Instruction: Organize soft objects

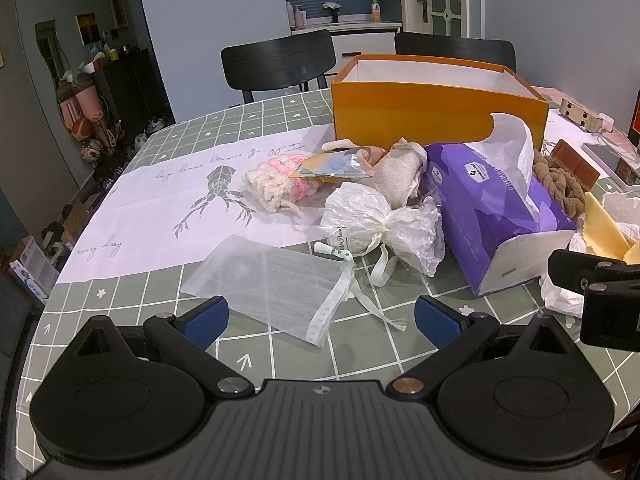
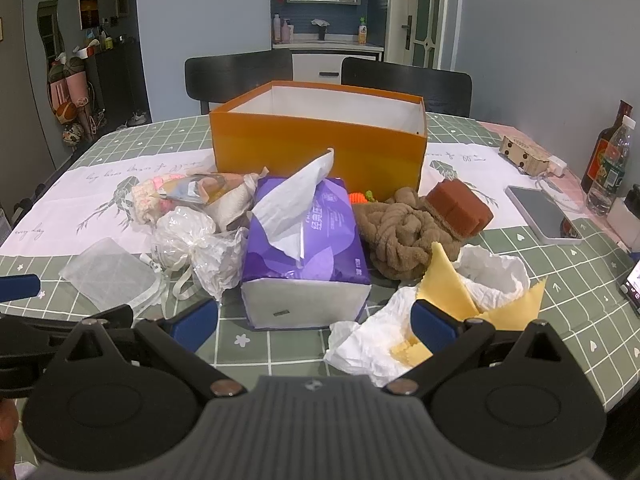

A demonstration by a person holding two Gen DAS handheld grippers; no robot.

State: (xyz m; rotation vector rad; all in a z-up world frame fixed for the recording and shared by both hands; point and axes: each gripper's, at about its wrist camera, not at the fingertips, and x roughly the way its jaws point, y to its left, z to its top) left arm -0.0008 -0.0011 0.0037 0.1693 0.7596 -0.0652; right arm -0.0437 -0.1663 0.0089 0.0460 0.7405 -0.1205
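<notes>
Both claws hang wide and empty at the near edge of the table (image 1: 132,308): the left gripper (image 1: 322,320) over the mesh pouch (image 1: 266,280), the right gripper (image 2: 316,322) before the tissue pack (image 2: 306,240) and crumpled paper (image 2: 370,344). Everything soft is heaped mid-table, still outside the orange box (image 2: 320,148) behind it. I'd worry about the pouch's ribbons tangled with the knotted bag (image 1: 376,220); a careless lift could drag both, or snag the loose tissue.
</notes>
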